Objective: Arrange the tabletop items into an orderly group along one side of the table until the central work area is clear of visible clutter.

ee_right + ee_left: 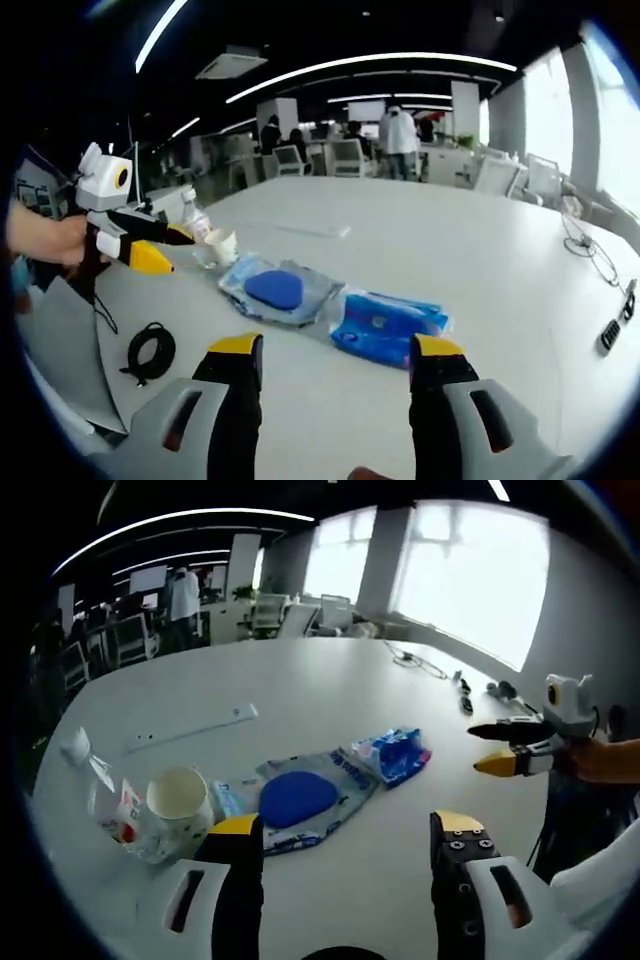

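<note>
Left gripper (345, 830) gapes near paper cup (179, 798); coiled cable (150, 350) beside right gripper (337, 360).

The bench (330, 695) lies bare beyond the clutter, wide room there to pass. Blocking the near middle: a blue pouch (298, 800) and a blue packet (395, 754), close together. A cup (180, 802) and bottle (103, 790) crowd one edge. A cable coil (150, 350) sits near another edge, cords (420, 662) along the far side.

Black jaws, yellow tips, white housings
</note>
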{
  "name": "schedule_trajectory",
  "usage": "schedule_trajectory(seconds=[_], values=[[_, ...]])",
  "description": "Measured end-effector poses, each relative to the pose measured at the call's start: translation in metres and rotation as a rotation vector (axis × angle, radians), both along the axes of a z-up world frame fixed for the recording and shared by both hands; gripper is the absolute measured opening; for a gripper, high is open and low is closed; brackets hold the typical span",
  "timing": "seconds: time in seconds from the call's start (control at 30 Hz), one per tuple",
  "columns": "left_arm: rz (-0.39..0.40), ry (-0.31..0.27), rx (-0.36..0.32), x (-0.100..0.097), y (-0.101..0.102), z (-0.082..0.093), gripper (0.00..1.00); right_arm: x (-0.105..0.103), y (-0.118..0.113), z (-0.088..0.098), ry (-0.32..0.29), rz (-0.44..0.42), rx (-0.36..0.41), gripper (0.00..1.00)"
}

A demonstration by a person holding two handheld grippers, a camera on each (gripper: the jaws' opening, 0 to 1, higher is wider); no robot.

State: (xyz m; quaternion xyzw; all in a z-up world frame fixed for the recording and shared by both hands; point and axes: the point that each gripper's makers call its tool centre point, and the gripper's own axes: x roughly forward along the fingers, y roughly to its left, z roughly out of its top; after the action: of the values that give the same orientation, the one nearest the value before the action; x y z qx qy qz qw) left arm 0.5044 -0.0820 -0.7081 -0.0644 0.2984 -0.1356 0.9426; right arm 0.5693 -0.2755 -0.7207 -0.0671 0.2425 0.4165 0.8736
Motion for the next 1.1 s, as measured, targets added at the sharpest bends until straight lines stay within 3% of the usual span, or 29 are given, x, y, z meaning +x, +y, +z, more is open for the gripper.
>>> schedule_trajectory(seconds=[1.1], values=[[0.117, 0.070, -0.019, -0.078, 0.068, -0.036, 0.63, -0.045, 0.056, -0.022, 0.055, 0.053, -0.008, 0.59]])
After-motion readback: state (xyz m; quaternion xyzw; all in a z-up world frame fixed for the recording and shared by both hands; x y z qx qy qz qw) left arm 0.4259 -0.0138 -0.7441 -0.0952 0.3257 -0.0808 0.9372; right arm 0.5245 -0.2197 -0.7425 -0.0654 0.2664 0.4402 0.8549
